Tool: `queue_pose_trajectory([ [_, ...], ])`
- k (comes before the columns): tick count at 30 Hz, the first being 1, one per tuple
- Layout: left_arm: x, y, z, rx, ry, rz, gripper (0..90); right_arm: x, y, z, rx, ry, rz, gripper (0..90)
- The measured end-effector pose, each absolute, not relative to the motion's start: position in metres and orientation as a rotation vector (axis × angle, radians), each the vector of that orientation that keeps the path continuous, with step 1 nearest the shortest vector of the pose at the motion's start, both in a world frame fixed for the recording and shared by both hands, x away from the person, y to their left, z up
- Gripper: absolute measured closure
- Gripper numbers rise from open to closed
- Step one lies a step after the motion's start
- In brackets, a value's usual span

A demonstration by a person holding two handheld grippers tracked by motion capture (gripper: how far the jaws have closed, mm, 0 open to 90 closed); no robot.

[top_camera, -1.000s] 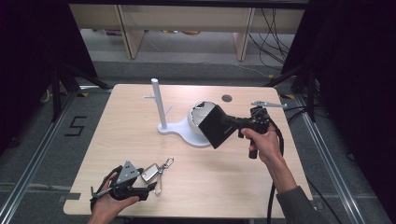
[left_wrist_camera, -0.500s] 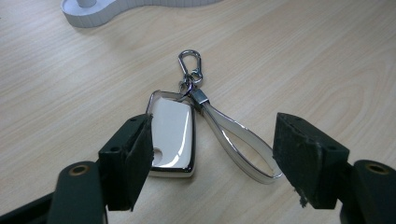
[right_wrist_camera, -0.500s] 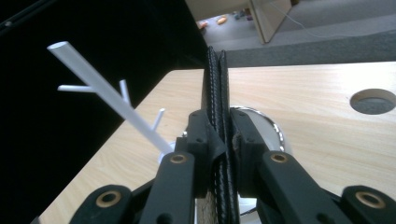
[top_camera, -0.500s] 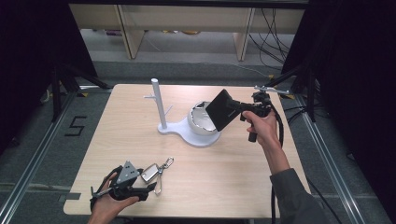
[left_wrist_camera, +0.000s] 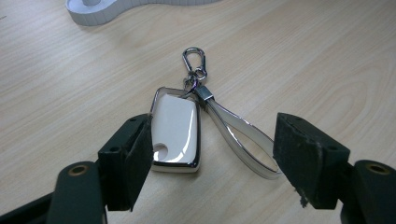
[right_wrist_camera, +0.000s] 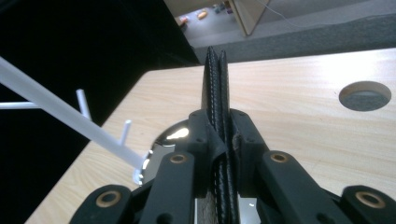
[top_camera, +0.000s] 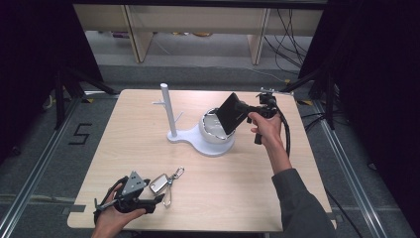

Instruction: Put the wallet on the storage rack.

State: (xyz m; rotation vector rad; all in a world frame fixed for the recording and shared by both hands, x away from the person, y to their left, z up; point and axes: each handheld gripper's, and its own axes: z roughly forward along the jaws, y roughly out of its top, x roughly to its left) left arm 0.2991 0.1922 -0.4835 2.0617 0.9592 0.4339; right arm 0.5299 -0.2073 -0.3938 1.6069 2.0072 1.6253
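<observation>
A white key fob (left_wrist_camera: 175, 133) with a silver carabiner (left_wrist_camera: 194, 58) and a pale strap loop (left_wrist_camera: 243, 140) lies flat on the table near the front left. My left gripper (left_wrist_camera: 210, 158) is open, one pad beside the fob's left edge and the other beside the strap loop. In the high view the left gripper (top_camera: 157, 192) rests by the key fob (top_camera: 159, 183). My right gripper (top_camera: 243, 112) is shut on a black stitched wallet (top_camera: 230, 113), held tilted above the right rim of the metal bowl (top_camera: 212, 130). The right gripper view shows the wallet (right_wrist_camera: 215, 88) edge-on between the right gripper's (right_wrist_camera: 217, 135) jaws.
A white stand (top_camera: 166, 110) with short pegs rises from a white base (top_camera: 185, 137) that also carries the bowl, in the table's middle. A round hole (right_wrist_camera: 364, 95) is cut in the tabletop near the far right. Shelving and cables lie beyond the far edge.
My right gripper has carried the wallet toward the far side of the table and tipped it more upright beside the bowl. The left gripper and the key fob have not moved.
</observation>
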Motion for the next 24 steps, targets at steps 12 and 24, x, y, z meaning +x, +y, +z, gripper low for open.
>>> queue_pose_trajectory([
  [12,0.300,0.196,-0.485,2.071,0.964,0.432,28.9,0.541,-0.184,-0.421,1.646,2.061,1.587,80.3],
  [24,0.301,0.196,-0.489,2.092,0.948,0.422,28.6,0.540,-0.179,-0.433,1.611,2.139,1.529,64.3],
])
